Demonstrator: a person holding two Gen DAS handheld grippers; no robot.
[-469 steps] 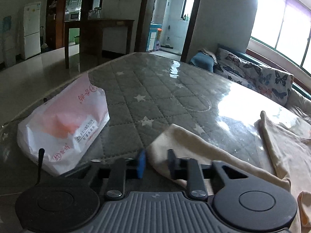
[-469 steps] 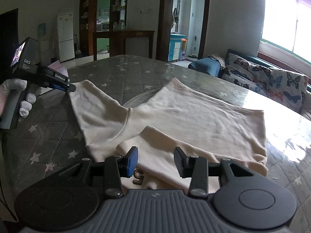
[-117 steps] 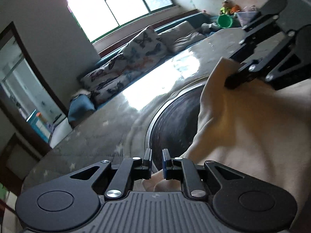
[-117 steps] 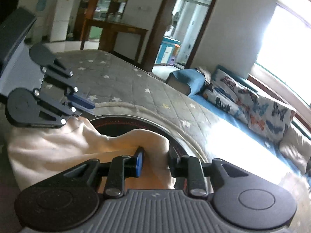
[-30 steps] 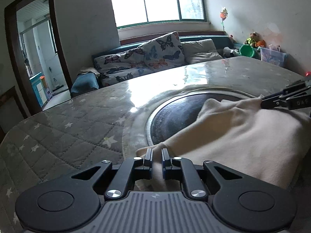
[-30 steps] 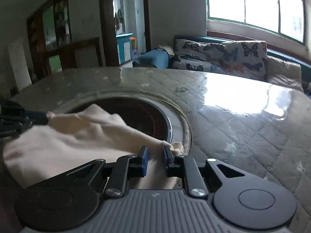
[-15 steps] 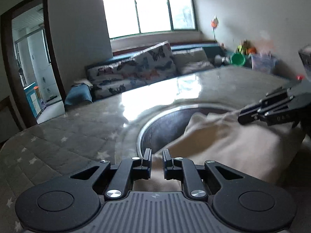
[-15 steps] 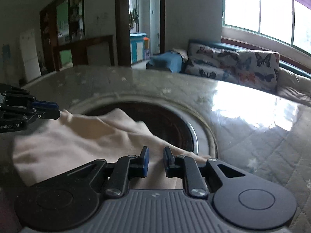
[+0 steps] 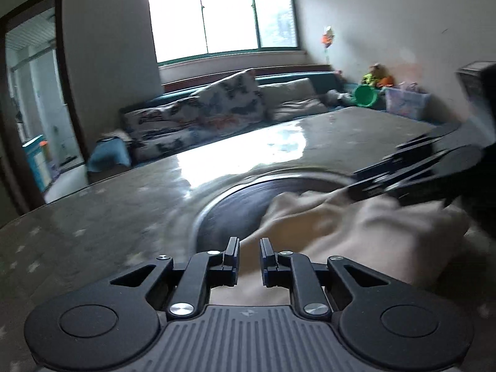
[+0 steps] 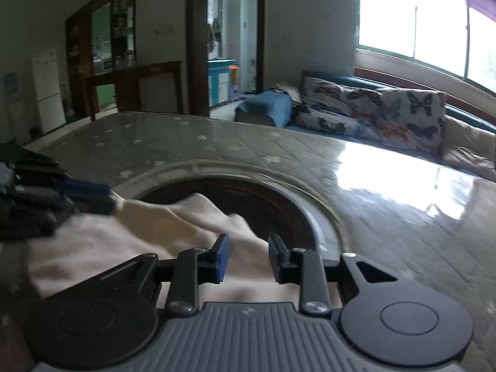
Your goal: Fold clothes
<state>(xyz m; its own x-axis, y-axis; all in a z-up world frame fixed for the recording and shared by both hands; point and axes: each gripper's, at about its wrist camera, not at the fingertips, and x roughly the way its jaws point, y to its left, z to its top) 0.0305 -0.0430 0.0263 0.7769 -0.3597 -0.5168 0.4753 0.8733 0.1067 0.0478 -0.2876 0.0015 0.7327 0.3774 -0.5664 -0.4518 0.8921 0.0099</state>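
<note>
A cream garment (image 9: 356, 235) lies folded over on the quilted star-pattern table (image 9: 93, 217), partly across a dark round inset (image 9: 235, 207). My left gripper (image 9: 249, 255) sits at the garment's near edge, its jaws a narrow gap apart with cloth in the gap. In the right wrist view its blue-padded tips (image 10: 108, 198) meet the corner of the garment (image 10: 124, 241). My right gripper (image 10: 248, 260) has its jaws opening. The cloth lies under and between them, and the pads do not press on it. In the left wrist view the right gripper (image 9: 356, 186) is blurred at the garment's far side.
A sofa (image 10: 387, 114) with butterfly cushions runs along the window wall behind the table (image 10: 387, 217). A doorway and a dark wooden cabinet (image 10: 133, 83) stand at the back left. A green basin (image 9: 367, 94) and toys sit in the room's far corner.
My right gripper's jaws have spread apart and no longer pinch the garment's edge. Both views have swung and lifted slightly. The left jaws' gap is a touch wider.
</note>
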